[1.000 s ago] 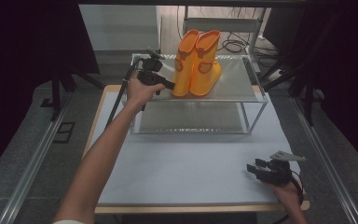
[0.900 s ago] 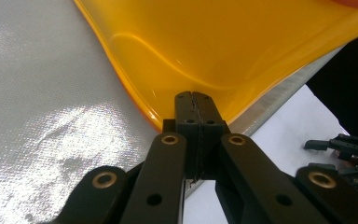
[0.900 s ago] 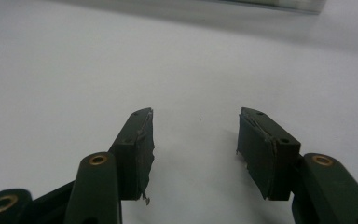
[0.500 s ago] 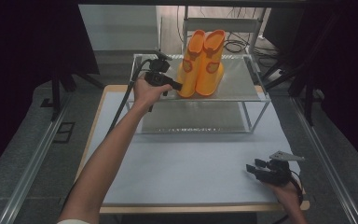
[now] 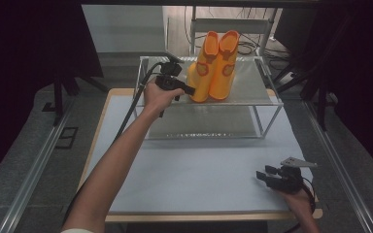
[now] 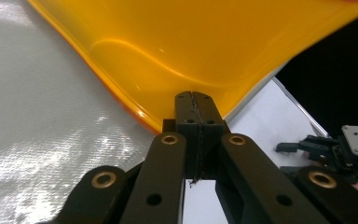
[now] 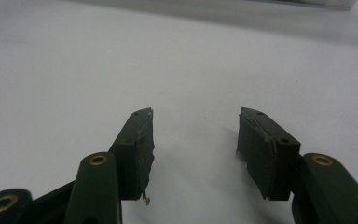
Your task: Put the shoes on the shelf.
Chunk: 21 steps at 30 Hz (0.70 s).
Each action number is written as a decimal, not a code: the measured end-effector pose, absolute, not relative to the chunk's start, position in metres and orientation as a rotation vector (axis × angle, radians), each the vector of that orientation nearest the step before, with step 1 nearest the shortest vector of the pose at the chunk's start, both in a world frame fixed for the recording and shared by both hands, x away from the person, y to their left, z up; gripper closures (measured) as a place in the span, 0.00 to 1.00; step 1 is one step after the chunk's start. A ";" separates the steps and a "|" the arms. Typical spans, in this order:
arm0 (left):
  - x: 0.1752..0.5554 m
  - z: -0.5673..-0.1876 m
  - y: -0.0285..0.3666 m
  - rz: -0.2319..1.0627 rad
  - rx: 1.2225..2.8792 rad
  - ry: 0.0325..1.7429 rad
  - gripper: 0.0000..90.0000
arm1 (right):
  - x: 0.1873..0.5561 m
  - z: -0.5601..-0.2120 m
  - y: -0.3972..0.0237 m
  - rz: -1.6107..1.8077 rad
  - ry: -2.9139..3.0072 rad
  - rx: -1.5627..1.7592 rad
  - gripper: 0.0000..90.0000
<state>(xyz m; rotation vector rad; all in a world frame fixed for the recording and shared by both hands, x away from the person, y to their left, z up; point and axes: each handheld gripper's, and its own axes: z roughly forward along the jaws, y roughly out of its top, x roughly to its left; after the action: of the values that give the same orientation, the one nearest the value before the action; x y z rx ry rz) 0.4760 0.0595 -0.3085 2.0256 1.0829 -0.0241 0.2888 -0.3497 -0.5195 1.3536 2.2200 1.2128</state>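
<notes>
From the high view, a pair of orange boots (image 5: pixel 213 65) stands upright on the top level of a wire-framed shelf (image 5: pixel 252 92) that sits at the far half of the desk (image 5: pixel 194 165). The left tongs (image 5: pixel 187 90), held in a hand at the end of a long outstretched forearm, reach in from the left of the shelf, and their tip meets the lower side of the nearer boot, just above the shelf's top sheet. The right tongs (image 5: pixel 264 174) lie low over the desk's near right corner, well apart from the boots and the shelf, pointing left across the pale surface. In the left gripper view, the left tongs (image 6: pixel 196 109) are pressed fully together, pad against pad, with nothing between them; their closed tip sits right against the glossy orange boot (image 6: pixel 205 42), which spreads across the top, while the shiny top sheet of the shelf (image 6: pixel 37 130) stretches away to the left. Whether the tip presses the boot or merely touches it cannot be told. Farther off at the lower right, the other hand's tongs (image 6: pixel 291 147) show over the desk. In the right gripper view, the right tongs (image 7: pixel 196 140) stand wide apart and empty, just above the bare pale desk (image 7: pixel 177 60).
</notes>
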 end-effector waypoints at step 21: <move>0.446 -0.296 0.095 0.146 2.045 0.958 0.66 | 0.288 -0.519 -0.350 1.221 2.215 1.357 0.50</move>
<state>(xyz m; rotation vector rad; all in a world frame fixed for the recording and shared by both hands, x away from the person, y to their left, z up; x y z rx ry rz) 0.4456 0.0955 -0.2957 2.0449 0.9584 0.1464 0.2882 -0.3500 -0.5190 1.3574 2.2150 1.2209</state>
